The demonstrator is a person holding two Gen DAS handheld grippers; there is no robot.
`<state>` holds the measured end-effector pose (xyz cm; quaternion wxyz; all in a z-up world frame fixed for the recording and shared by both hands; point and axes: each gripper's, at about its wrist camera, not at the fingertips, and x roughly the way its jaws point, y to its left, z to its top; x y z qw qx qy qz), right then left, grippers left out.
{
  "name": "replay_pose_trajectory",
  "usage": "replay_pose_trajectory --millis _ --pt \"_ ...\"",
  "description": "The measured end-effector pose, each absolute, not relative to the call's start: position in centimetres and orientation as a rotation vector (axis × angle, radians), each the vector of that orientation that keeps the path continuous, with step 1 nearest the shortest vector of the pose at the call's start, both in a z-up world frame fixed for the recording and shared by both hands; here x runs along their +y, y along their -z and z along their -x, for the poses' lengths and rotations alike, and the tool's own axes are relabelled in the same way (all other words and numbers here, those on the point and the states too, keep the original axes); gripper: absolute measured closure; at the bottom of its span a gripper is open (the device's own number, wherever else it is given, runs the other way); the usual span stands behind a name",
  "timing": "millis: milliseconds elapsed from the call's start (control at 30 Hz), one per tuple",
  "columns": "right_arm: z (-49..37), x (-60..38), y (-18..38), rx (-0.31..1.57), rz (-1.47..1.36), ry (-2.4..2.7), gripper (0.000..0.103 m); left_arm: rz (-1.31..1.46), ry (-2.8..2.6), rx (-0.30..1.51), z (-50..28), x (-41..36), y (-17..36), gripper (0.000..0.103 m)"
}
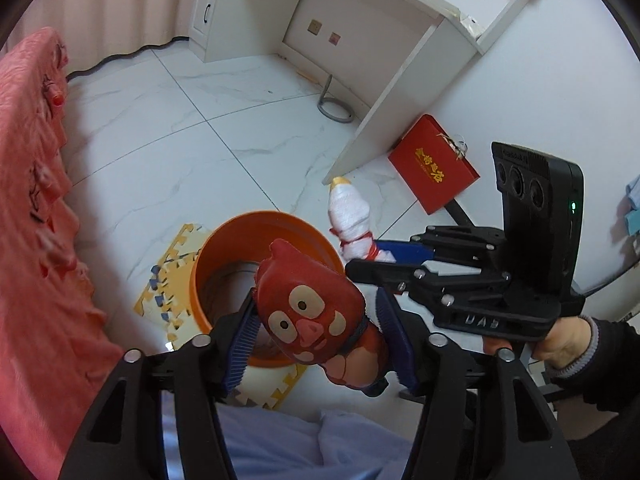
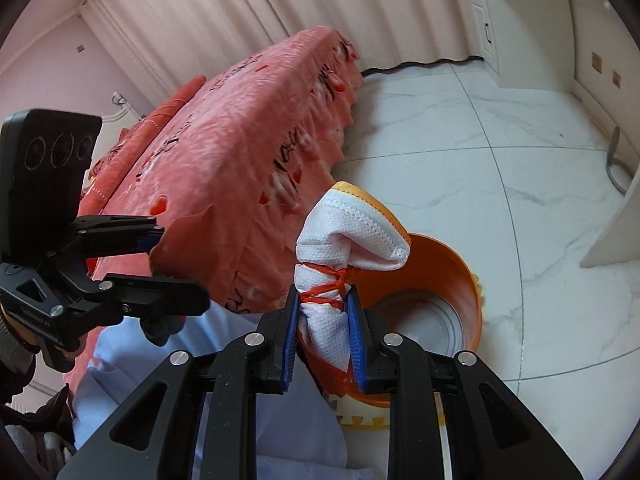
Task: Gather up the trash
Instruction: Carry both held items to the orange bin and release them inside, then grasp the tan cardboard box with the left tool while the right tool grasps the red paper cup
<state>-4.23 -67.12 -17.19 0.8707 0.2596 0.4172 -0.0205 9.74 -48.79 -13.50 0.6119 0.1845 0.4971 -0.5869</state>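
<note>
Quick count first: two grippers, two bits of trash, one bin. The left gripper [image 1: 316, 340] has its jaws clamped on a red squishy toy [image 1: 316, 312], the one with a cartoon face, cream eye patches and a pink snout. It's pinched between the blue pads and sits right above the near rim of the orange bin [image 1: 208, 252]. The right gripper [image 2: 324, 332] has its jaws closed tight on a white cloth bundle [image 2: 348, 240] tied round the middle with red string, with a strip of yellow edging on top. That bundle hangs over the bin too; from the right wrist view the bin [image 2: 464, 280] is just behind and below it, with a pale bottom showing inside.

Around it: the bin stands on one yellow foam puzzle mat [image 1: 176, 276] on the white marble-look tile floor [image 1: 224, 128]. One bed with a pink-red cover [image 2: 224, 152] runs along the left side, close to the bin. There's one white bench [image 1: 400, 20] against the wall, with one red gift box [image 1: 432, 164] with gold lettering leaning beside its side panel, and a grey metal chair base [image 1: 334, 108] under it. Pale blue fabric [image 1: 312, 440] fills the bottom of both views, right under the grippers. In the left wrist view the right gripper's body blocks part of the floor near the red box.
</note>
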Motion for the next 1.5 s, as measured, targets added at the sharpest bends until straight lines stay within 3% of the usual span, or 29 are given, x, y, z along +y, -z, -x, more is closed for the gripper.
replay_pose_trajectory --millis 67,200,667,800,1000,1500 --pt "3.4 -67.3 18.1 0.895 -0.551 0.062 0.058 -0.426 1.353 1.147 -9.9 -49.5 13.7 0.032" --pt "3.6 -67.8 18.7 0.897 -0.562 0.086 0.058 -0.418 1.330 1.148 -10.1 -49.3 13.8 0.021" --pt "3.0 -65.2 16.1 0.879 -0.527 0.025 0.056 -0.428 1.261 1.150 -10.4 -46.3 12.9 0.021" --pt "2.6 -63.2 14.1 0.863 -0.492 -0.020 0.047 -0.417 1.216 1.126 -10.6 -44.3 12.0 0.014" --pt "1.5 -59.7 10.5 0.828 -0.436 -0.111 0.033 -0.415 1.129 1.073 -10.6 -40.1 9.9 0.014" --pt "-2.7 -47.1 5.3 0.806 -0.283 -0.388 0.019 -0.239 0.872 1.005 -10.2 -26.9 5.4 0.006"
